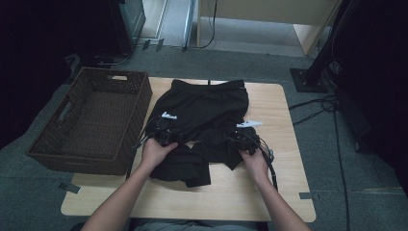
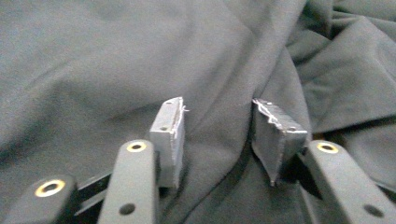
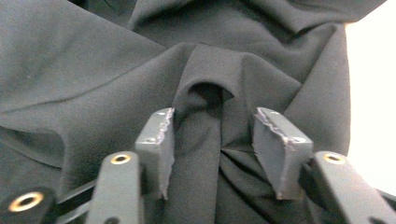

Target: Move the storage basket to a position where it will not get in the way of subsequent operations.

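Black shorts (image 1: pixel 204 115) on wooden table (image 1: pixel 284 183)

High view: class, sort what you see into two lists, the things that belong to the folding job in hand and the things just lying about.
Part of the job:
- black shorts, partly folded on the wooden table
- left gripper, on the shorts
- right gripper, on the shorts
- woven basket, probably where the shorts go

Just lying about:
- cables on the floor
- stand base

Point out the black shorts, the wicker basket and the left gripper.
black shorts (image 1: pixel 207 108): high view, flat upper part near the waistband.
wicker basket (image 1: pixel 86 161): high view, near wall.
left gripper (image 2: pixel 217 135): left gripper view, midway between its fingertips, over cloth.
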Motion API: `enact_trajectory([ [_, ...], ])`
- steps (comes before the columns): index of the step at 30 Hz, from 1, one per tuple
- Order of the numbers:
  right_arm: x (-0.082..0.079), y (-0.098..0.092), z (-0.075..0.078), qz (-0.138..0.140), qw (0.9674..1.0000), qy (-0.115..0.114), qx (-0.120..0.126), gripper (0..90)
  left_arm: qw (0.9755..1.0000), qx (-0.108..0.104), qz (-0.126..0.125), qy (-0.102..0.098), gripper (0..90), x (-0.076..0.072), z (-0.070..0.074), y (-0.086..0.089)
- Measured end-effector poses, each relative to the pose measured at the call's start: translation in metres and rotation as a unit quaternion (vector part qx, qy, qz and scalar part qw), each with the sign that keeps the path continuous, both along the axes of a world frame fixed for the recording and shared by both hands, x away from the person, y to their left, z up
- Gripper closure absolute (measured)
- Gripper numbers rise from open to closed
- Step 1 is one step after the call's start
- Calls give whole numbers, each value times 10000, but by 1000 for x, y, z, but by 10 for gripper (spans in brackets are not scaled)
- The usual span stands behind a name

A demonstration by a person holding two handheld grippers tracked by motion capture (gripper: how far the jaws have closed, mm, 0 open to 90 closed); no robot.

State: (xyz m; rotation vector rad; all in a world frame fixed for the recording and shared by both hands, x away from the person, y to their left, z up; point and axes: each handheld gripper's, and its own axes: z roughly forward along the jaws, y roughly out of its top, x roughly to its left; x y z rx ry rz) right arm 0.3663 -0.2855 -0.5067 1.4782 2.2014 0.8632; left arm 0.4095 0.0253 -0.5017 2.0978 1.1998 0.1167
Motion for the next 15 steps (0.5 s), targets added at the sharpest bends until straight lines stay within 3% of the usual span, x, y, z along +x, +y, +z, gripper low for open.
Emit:
enact_trajectory([
  [3, 6, -2, -1, -43, 10000, -81, 13, 550, 10000, 71, 5, -45, 609, 4, 0, -3],
  [8, 21, -2, -2, -118, 9999, -122, -4, 570, 9997, 110, 133, -147, 632, 23, -1, -11],
  [13, 52, -3, -2, -249, 9996, -130, -25, 582, 9993, 23, 359, -104, 662, 57, -2, -15],
  [14, 52, -3, -2, -249, 9996, -130, -25, 582, 9993, 23, 359, -104, 670, 57, -2, -15],
  [15, 65, -2, -1, -300, 9995, -86, -45, 582, 9991, 36, 405, -98, 679, 63, -1, -16],
])
